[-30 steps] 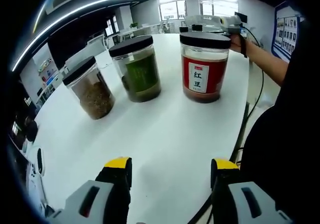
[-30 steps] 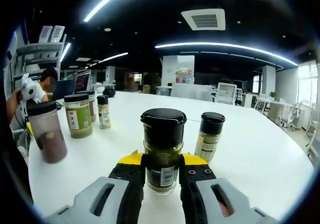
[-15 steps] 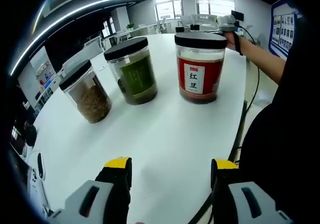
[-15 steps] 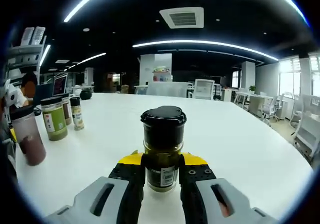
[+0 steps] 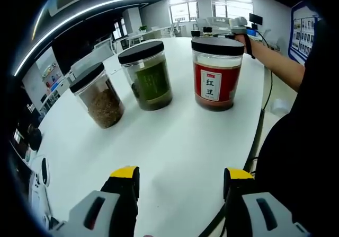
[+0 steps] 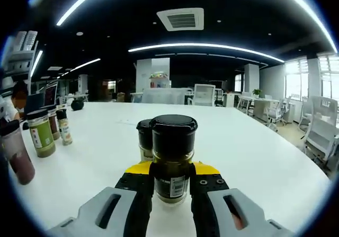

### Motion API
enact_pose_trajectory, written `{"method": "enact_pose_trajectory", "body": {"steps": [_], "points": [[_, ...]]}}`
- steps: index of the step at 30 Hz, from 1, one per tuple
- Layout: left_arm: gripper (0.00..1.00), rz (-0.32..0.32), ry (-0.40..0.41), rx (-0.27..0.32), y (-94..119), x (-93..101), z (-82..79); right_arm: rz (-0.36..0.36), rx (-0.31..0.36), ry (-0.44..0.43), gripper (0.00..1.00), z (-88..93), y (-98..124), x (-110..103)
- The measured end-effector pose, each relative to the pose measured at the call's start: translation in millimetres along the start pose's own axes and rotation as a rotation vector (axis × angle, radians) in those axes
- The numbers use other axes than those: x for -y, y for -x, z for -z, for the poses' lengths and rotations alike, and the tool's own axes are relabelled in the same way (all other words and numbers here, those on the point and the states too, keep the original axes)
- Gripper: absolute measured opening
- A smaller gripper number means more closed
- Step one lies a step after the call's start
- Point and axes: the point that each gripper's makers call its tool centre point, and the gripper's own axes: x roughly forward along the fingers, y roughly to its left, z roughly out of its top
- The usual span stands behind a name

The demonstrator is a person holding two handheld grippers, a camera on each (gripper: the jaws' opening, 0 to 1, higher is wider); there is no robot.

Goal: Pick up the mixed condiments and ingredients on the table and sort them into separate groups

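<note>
A white table (image 5: 175,152) carries 3 black-lidded jars in a row — brown grain jar (image 5: 98,95), green jar (image 5: 146,75), red-bean jar (image 5: 216,73) — plus small spice bottles (image 6: 62,125) farther along.

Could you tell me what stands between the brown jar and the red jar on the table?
In the left gripper view, the green jar stands between the brown jar and the red jar, all three upright in a row on the white table.
</note>
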Motion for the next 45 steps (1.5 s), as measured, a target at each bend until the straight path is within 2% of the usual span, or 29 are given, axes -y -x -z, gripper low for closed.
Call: {"method": "enact_pose_trajectory", "body": {"steps": [2, 7, 13, 19, 25, 29, 45], "points": [[0.66, 0.003, -0.017, 0.004, 1, 2.4, -0.9, 0.025, -0.006, 0.021, 0.27, -0.3, -3, 4], [0.66, 0.009, -0.022, 0.01, 1, 4.0, -2.0, 0.048, -0.006, -0.019, 0.27, 0.8, -12, 12], [0.66, 0.003, -0.011, 0.0, 1, 1.8, 0.6, 0.066, -0.014, 0.014, 0.27, 2.8, -20, 17], [0.66, 0.005, -0.01, -0.005, 1, 2.6, 1.3, 0.066, -0.028, 0.005, 0.27, 8.2, -27, 24], [0.66, 0.004, 0.001, -0.013, 0, 2.2, 3.7, 0.056, -0.042, 0.008, 0.27, 13.5, -31, 23], [0.66, 0.004, 0.001, -0.015, 0, 2.0, 3.3, 0.047, -0.028, -0.017, 0.27, 13.4, -31, 22], [0.65, 0.006, 0.013, -0.019, -1, 0.7, 9.0, 0.044, -0.016, 0.007, 0.27, 13.5, -31, 18]]}}
